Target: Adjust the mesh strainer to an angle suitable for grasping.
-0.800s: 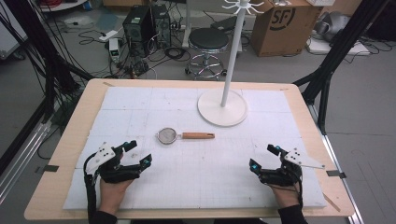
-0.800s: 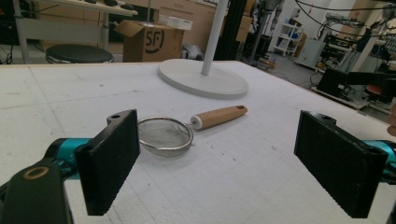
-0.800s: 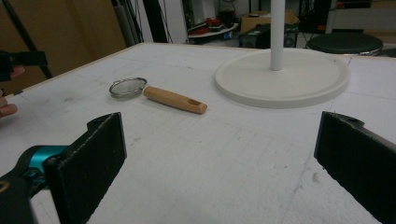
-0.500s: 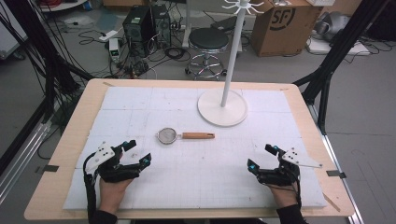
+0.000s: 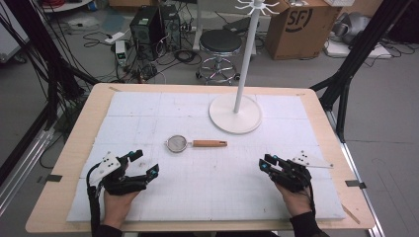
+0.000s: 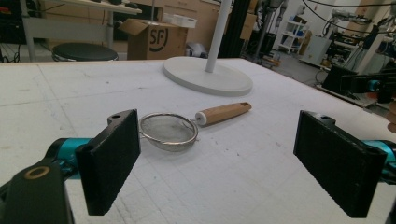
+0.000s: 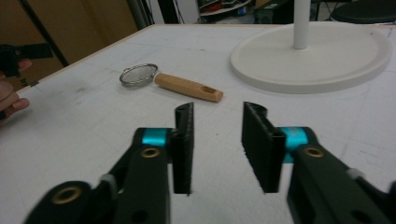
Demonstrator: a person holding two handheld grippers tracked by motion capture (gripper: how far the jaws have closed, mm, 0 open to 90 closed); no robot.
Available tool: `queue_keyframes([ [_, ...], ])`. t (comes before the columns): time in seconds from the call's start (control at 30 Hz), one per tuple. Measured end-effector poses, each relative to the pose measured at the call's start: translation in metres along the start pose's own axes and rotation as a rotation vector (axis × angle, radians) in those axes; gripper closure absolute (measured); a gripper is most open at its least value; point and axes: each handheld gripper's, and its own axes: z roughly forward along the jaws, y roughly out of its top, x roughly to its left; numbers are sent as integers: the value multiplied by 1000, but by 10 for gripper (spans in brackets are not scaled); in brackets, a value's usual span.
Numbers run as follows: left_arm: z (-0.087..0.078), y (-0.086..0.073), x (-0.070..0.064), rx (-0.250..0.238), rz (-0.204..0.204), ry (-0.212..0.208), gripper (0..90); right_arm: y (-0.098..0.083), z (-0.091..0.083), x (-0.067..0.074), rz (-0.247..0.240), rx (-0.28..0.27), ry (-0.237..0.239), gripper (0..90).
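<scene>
A small metal mesh strainer [image 5: 177,143] with a wooden handle [image 5: 210,143] lies flat on the white mat, near the middle of the table. My left gripper [image 5: 146,162] rests near the front left, its jaws wide open and empty. In the left gripper view, the strainer [image 6: 168,130] lies a short way beyond the left gripper [image 6: 229,163], toward its left jaw. My right gripper [image 5: 264,162] sits at the front right, open with a narrower gap and nothing between its jaws. The right gripper view shows the strainer [image 7: 139,74] farther off, to the left of the right gripper [image 7: 218,112].
A white stand with a round base [image 5: 235,113] and a tall pole [image 5: 245,59] rises at the back of the mat, right of centre. The mat [image 5: 148,113] covers most of the wooden table [image 5: 79,133]. A stool, boxes and cables are on the floor beyond.
Both hands stay near the table's front edge. The right gripper's jaws look slightly closer together than before. The strainer has not moved.
</scene>
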Motion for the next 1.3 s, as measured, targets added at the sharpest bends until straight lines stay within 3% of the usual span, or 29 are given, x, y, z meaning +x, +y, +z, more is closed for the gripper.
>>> queue_keyframes([
  [0.03,-1,0,0,-4,-1,0,153,0,0,0,0,0,0,679],
  [0.1,-3,0,0,-4,0,4,152,4,5,3,-4,1,21,807],
  [0.27,-5,0,0,-5,-6,5,152,12,19,9,0,8,64,897],
  [0.53,-6,0,-2,0,8,0,158,33,51,26,25,23,142,897],
  [0.6,-7,0,-1,-3,3,4,158,35,55,28,24,25,144,897],
  [0.73,-10,0,0,-8,2,13,158,43,77,31,85,24,186,897],
  [1.13,-11,0,7,-15,-14,31,163,51,116,34,152,60,222,897],
  [1.3,-11,2,4,-26,8,32,170,53,133,40,160,93,216,897],
])
